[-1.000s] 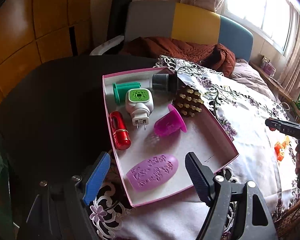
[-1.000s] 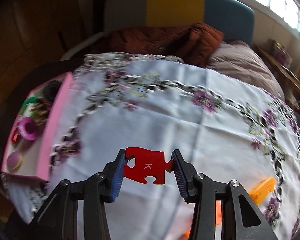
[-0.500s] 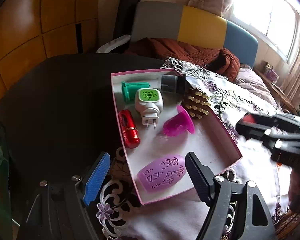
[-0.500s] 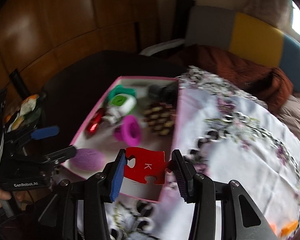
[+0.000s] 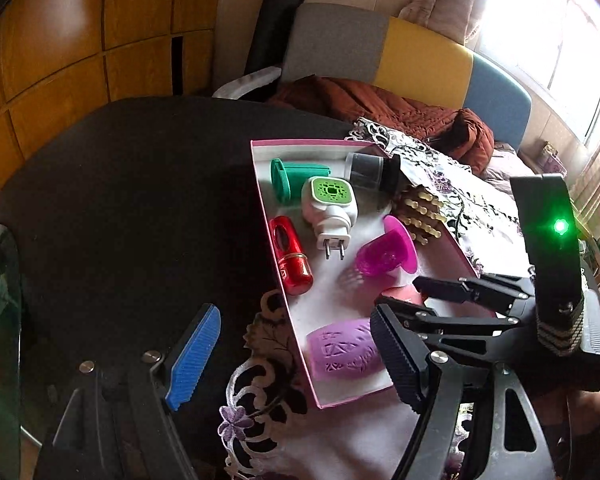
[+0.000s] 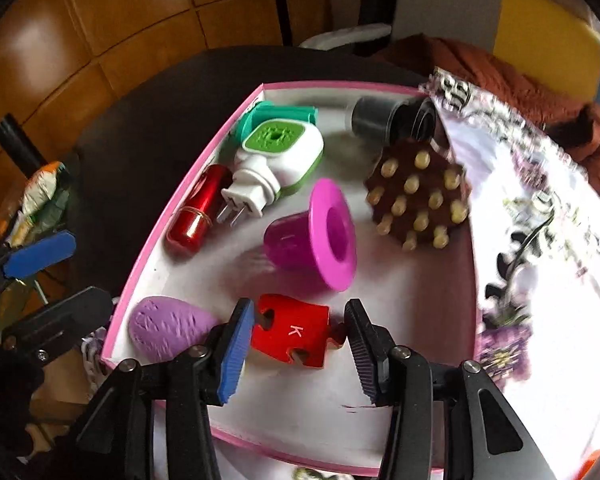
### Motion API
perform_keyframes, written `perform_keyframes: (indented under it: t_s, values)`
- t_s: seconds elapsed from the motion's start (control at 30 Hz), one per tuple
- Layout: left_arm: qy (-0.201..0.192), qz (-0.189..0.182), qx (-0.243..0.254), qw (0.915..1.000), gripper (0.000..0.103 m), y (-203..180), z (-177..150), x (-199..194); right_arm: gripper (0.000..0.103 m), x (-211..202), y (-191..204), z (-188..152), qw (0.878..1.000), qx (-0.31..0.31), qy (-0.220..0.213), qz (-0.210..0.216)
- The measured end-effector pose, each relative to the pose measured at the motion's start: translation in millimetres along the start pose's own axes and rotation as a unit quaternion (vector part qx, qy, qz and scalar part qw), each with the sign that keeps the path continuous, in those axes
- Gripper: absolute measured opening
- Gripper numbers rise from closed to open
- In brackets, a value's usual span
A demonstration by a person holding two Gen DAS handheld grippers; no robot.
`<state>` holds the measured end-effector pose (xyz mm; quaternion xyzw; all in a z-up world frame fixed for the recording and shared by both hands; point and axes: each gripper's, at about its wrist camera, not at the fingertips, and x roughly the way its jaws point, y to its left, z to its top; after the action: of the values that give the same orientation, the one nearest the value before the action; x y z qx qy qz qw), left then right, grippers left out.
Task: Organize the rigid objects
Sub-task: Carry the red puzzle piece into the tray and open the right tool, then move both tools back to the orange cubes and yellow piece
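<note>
I am holding my right gripper [image 6: 298, 344] over the pink tray [image 6: 188, 184], its jaws opening around the red puzzle piece [image 6: 294, 334]. The piece is lying crosswise between my fingers, its long axis running finger to finger, K face up. My left gripper [image 5: 296, 356] is hanging wide open, holding nothing.

The right gripper [image 6: 298, 338] is over the shallow pink-rimmed cardboard box [image 6: 188, 184], jaws opening around a red jigsaw-shaped block with a white K [image 6: 294, 330]. Looks like the pads have let go, though it's blurry. Just past it lies a magenta plastic funnel-shaped cup [image 6: 316, 236], with a lilac embossed oval soap-like piece [image 6: 168, 326] beside the blue pad.
</note>
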<state>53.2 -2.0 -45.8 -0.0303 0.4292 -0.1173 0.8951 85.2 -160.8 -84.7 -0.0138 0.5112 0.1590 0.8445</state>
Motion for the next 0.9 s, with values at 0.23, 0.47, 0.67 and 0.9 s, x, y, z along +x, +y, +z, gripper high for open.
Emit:
perform_keyframes:
  t_s: [0.23, 0.47, 0.67, 0.9]
  values:
    - [0.0, 0.002, 0.002, 1.0, 0.079, -1, 0, 1, 0.056, -19, -7, -8, 1.0, 0.018, -0.024, 0.008]
    - [-0.007, 0.003, 0.009, 0.9999, 0.079, -6, 0, -5, 0.062, -39, -7, -12, 0.998, 0.023, -0.05, 0.003]
    - [-0.014, 0.006, 0.02, 0.9997, 0.079, -11, 0, -11, 0.065, -61, -9, -13, 0.996, 0.024, -0.081, -0.008]
    - [-0.017, 0.0, 0.037, 0.9992, 0.079, -22, -1, -15, 0.072, -93, -35, -17, 0.992, 0.043, -0.11, -0.037]
